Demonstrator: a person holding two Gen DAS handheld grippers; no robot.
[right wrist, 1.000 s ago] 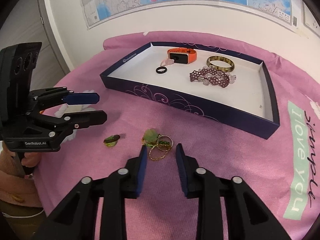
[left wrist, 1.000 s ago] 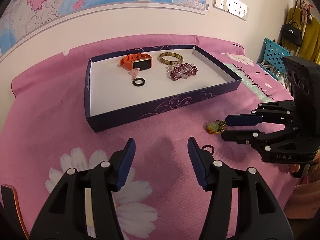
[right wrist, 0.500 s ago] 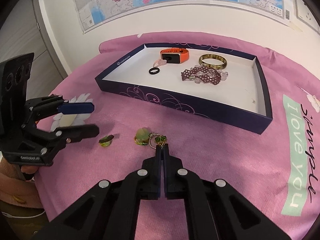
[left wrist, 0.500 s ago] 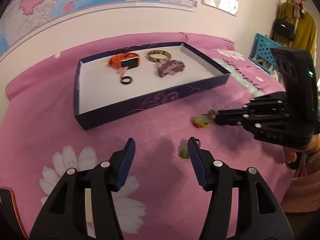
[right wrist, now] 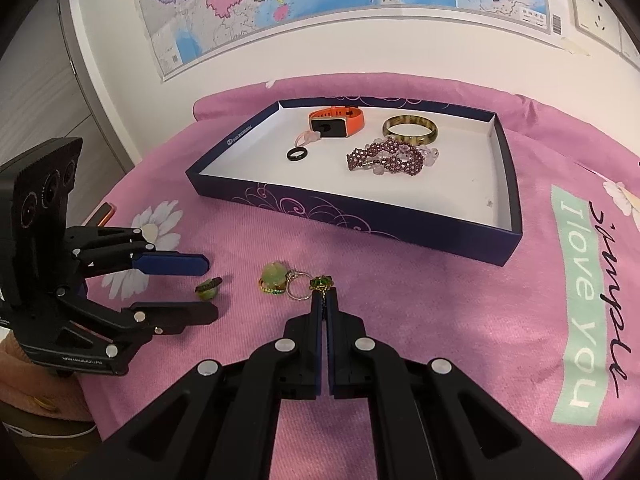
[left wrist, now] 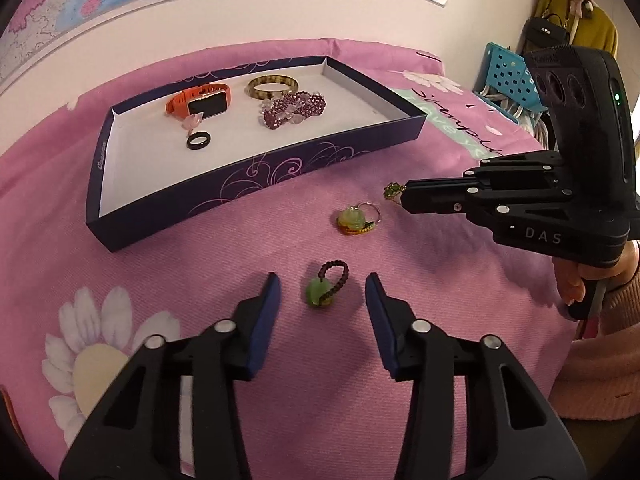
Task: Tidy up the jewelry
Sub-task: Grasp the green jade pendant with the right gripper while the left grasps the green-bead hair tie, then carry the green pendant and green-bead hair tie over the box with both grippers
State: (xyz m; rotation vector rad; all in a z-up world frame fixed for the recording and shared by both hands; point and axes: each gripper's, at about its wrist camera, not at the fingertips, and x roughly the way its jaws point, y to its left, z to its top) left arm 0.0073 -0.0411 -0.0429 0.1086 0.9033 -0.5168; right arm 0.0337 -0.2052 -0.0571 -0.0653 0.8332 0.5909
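Your right gripper (right wrist: 323, 300) is pinched on the green-stone ring (right wrist: 320, 283) — lift it straight. Left gripper (left wrist: 322, 294) fingers are closing around the green bead charm (left wrist: 320, 296) on the surface (left wrist: 400, 280); centre it, then carry both to the box (left wrist: 256, 176).

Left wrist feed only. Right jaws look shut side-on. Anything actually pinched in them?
Observer: Yes. The right gripper is shut on the band of the green-stone ring, with the stone poking above the tips.
Operator: Clear of the silver loop?
Observer: No clear gap. The loop lies right beside the ring, and I cannot tell whether they touch.
Operator: Anything outside my frame?
Observer: A flat orange-edged item lies on the cloth, next to the daisy print.
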